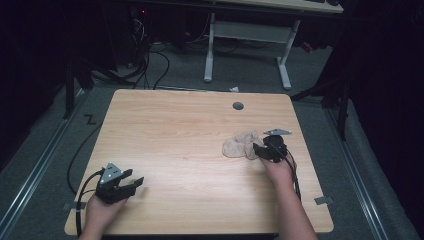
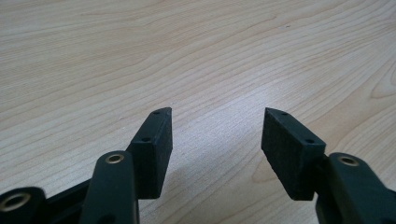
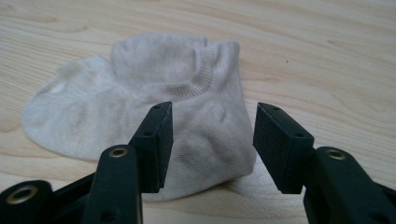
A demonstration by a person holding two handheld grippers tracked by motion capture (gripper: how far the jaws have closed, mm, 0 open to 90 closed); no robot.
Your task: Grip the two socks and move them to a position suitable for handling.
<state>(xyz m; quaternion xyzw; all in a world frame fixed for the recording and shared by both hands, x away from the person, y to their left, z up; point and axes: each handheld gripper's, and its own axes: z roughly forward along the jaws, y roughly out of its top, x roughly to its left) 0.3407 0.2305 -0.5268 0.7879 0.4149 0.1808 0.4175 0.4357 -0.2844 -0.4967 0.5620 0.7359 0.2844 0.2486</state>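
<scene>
So the right gripper point(image 3: 212, 135) is lined up on the small beige knitted ankle sock point(image 3: 140, 107), jaws spread wide with nothing between the pads yet. The sock lies crumpled on the light wooden table point(image 1: 175, 130), toward the right edge and roughly midway between the far and near edges. In the right gripper view the near end of the sock, the bit below the ribbed cuff, sits right in the gap between the two pads, so I'd call this the approach step, just before the grab.

The left gripper point(image 1: 131, 183) is parked near the near left corner, also wide open, with bare tabletop under it in the left gripper view, well apart from the sock.

Next move, I reckon: ease the right gripper down and forward a touch so the pads straddle a fold of fabric, then close. It's soft and floppy, so pinching too shallow probably catches one layer and lets the rest sag.
</scene>
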